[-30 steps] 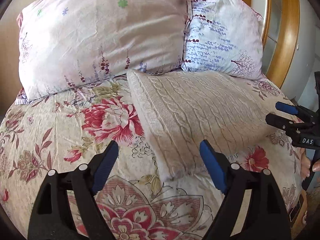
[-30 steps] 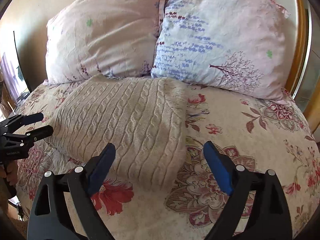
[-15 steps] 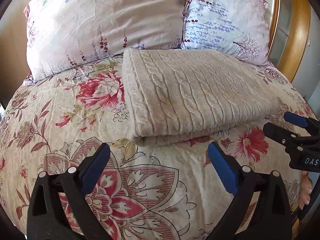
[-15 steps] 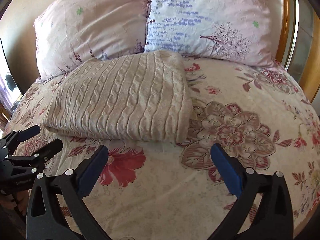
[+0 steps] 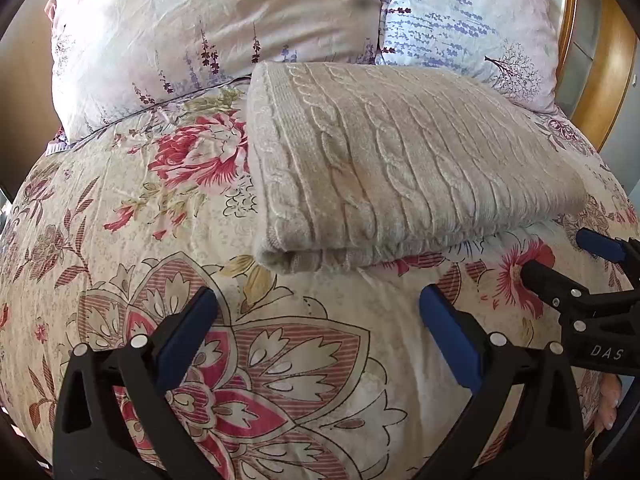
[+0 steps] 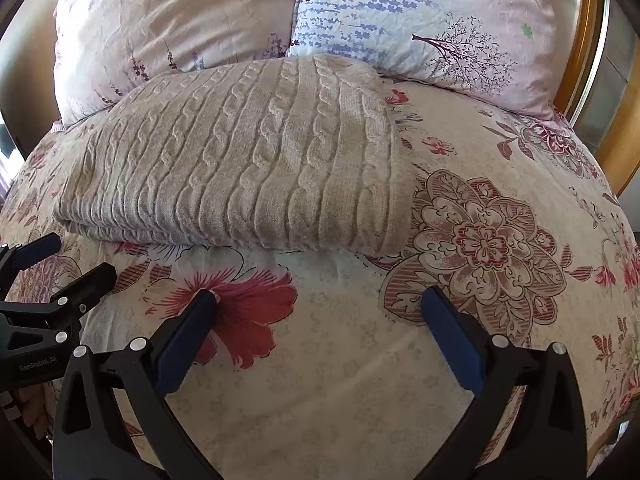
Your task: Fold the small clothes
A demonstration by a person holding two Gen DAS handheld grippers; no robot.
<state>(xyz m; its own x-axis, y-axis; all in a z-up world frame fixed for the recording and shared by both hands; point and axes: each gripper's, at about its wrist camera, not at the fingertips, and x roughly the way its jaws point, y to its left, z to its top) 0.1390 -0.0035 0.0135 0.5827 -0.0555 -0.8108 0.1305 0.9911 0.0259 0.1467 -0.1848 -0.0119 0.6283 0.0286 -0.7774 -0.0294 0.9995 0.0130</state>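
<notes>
A beige cable-knit sweater (image 5: 400, 168) lies folded into a flat rectangle on the floral bedspread (image 5: 132, 240), its far edge against the pillows. It also shows in the right wrist view (image 6: 248, 164). My left gripper (image 5: 318, 312) is open and empty, hovering just short of the sweater's near folded edge. My right gripper (image 6: 320, 312) is open and empty, also a little short of the sweater's near edge. Each gripper shows at the side of the other's view: the right one (image 5: 560, 264) and the left one (image 6: 68, 260).
Two floral pillows (image 5: 208, 28) (image 5: 472, 28) lean at the head of the bed behind the sweater. A wooden headboard (image 5: 608, 60) curves along the right. The bedspread (image 6: 500, 240) stretches to the right of the sweater.
Both grippers have pulled back toward me, away from the sweater. A second ago their fingers were over its near edge; now they are off it, and the sweater lies flat.
</notes>
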